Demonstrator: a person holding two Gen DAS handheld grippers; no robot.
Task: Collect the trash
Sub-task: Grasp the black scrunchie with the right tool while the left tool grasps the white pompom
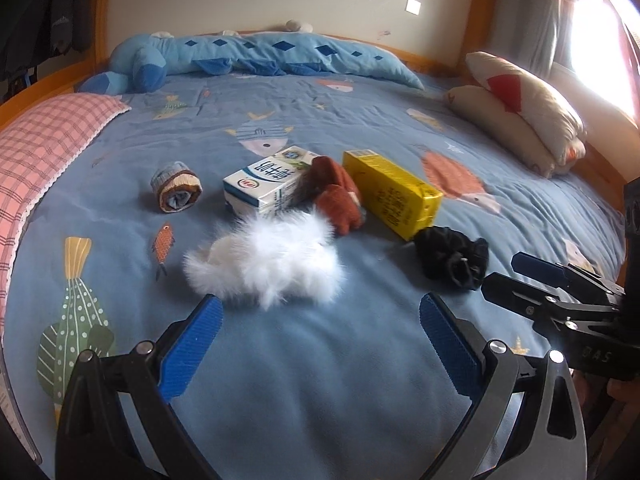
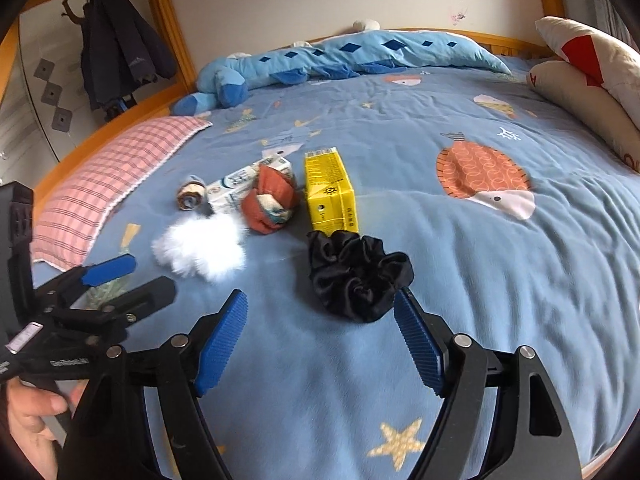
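Yellow carton [image 2: 330, 194] and milk carton [image 1: 266, 188] untouched on bed [image 2: 460, 272]; approach step, both grippers [image 1: 320, 320] [image 2: 320, 322] open, empty; next: straddle a carton, close

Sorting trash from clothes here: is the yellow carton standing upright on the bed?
No, the yellow carton lies flat on its long side on the blue bedspread, beside the rust-red sock bundle.
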